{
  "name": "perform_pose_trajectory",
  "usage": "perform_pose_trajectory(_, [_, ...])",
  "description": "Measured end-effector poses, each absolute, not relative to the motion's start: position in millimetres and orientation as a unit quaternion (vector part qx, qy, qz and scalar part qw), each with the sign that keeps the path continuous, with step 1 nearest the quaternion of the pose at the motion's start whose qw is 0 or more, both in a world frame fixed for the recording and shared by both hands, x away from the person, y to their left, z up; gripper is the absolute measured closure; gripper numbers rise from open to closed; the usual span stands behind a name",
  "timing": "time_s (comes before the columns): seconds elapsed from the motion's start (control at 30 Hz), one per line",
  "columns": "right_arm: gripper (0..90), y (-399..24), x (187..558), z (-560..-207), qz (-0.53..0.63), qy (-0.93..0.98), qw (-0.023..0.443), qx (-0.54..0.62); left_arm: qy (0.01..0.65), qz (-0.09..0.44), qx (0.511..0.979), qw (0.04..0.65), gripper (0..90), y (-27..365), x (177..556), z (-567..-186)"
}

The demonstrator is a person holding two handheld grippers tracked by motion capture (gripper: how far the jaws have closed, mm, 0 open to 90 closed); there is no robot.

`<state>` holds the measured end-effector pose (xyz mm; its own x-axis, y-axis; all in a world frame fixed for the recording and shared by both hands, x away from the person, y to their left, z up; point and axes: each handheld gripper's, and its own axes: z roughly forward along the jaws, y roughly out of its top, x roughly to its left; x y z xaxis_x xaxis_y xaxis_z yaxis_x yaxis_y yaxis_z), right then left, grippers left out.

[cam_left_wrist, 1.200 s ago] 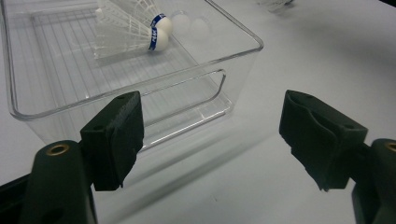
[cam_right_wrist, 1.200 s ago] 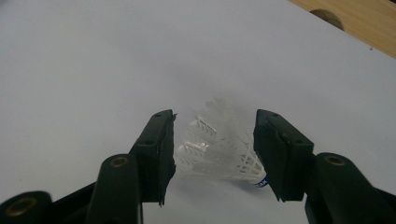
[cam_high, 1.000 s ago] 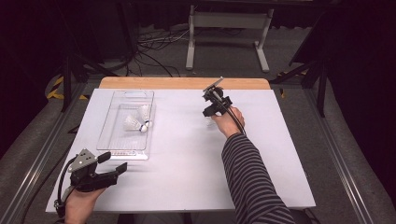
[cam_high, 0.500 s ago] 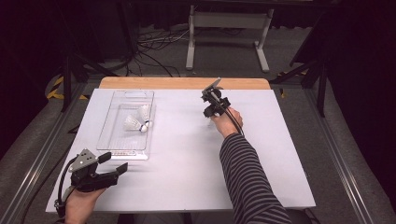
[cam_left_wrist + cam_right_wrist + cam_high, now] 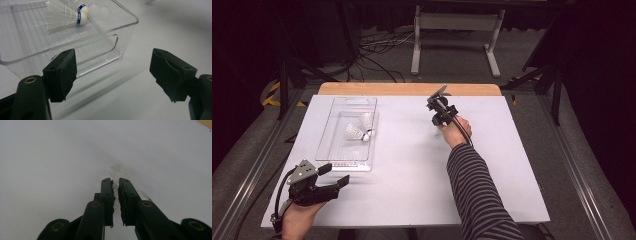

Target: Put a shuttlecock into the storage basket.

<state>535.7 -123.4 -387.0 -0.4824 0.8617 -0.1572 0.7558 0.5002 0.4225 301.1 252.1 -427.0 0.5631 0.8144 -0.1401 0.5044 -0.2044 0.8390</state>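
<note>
While the left gripper (image 5: 334, 176) rests open near the table's (image 5: 412, 200) front-left corner w/ nothing between its jaws, the right gripper (image 5: 115, 182) has just been closing on a shuttlecock (image 5: 116, 170) toward the far edge. Two more shuttlecocks (image 5: 359, 129) lie in the clear tray (image 5: 324, 145) by the left edge.

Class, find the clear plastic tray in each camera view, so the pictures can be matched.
High view: clear tray left of centre, two shuttlecocks inside.
Left gripper view: clear tray fills the upper left.
Right gripper view: faces bare table elsewhere; right gripper has just been closing on a loose shuttlecock.
Shared landmark: white table top.
</note>
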Motion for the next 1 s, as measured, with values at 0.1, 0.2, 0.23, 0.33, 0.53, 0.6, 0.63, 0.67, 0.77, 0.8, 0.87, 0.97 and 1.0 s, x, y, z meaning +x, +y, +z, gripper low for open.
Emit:
perform_pose_trajectory(0.1, [88.0, -122.1, 535.0, -386.7, 0.146, 0.849, 0.179, 0.475, 0.435, 0.169, 0.758, 0.456, 22.9, 252.6, 301.3, -426.9])
perform_pose_trajectory(0.2, [89.9, -123.0, 534.5, -385.4, 0.145, 0.850, 0.182, 0.473, 0.435, 0.169, 0.757, 0.457, 22.9, 252.3, 301.3, -427.1])
perform_pose_trajectory(0.23, [90.0, -123.4, 534.0, -384.7, 0.145, 0.849, 0.182, 0.474, 0.435, 0.170, 0.757, 0.457, 22.9, 252.3, 301.2, -427.1])
perform_pose_trajectory(0.33, [90.0, -124.7, 532.7, -382.4, 0.145, 0.849, 0.184, 0.474, 0.435, 0.170, 0.757, 0.457, 22.9, 252.3, 301.4, -427.1])
perform_pose_trajectory(0.53, [90.0, -130.7, 530.0, -376.7, 0.147, 0.848, 0.189, 0.472, 0.440, 0.172, 0.753, 0.458, 22.9, 255.1, 302.0, -427.0])
perform_pose_trajectory(0.6, [90.0, -132.9, 528.8, -374.8, 0.147, 0.849, 0.194, 0.469, 0.441, 0.171, 0.753, 0.458, 22.9, 255.3, 301.8, -426.9])
perform_pose_trajectory(0.63, [90.0, -134.0, 528.1, -373.8, 0.146, 0.849, 0.194, 0.469, 0.440, 0.171, 0.753, 0.458, 22.9, 254.8, 301.8, -427.1])
perform_pose_trajectory(0.67, [90.0, -135.2, 527.5, -372.8, 0.146, 0.849, 0.195, 0.469, 0.439, 0.169, 0.754, 0.457, 22.9, 254.5, 301.7, -427.0])
perform_pose_trajectory(0.77, [90.0, -138.2, 525.3, -369.7, 0.150, 0.848, 0.197, 0.469, 0.441, 0.169, 0.753, 0.459, 22.9, 253.7, 301.6, -427.2])
perform_pose_trajectory(0.8, [90.0, -139.0, 524.7, -368.9, 0.151, 0.848, 0.197, 0.468, 0.440, 0.168, 0.754, 0.458, 23.0, 254.1, 301.7, -427.1])
perform_pose_trajectory(0.87, [90.0, -141.8, 522.7, -366.6, 0.157, 0.847, 0.196, 0.468, 0.440, 0.170, 0.754, 0.458, 22.9, 254.7, 301.8, -427.1])
perform_pose_trajectory(0.97, [90.0, -146.1, 519.5, -362.4, 0.166, 0.846, 0.192, 0.468, 0.440, 0.170, 0.754, 0.458, 23.0, 254.8, 301.9, -427.1])
perform_pose_trajectory(1.0, [90.0, -147.4, 518.3, -360.8, 0.169, 0.847, 0.191, 0.467, 0.440, 0.170, 0.754, 0.458, 23.0, 254.5, 301.9, -427.1])
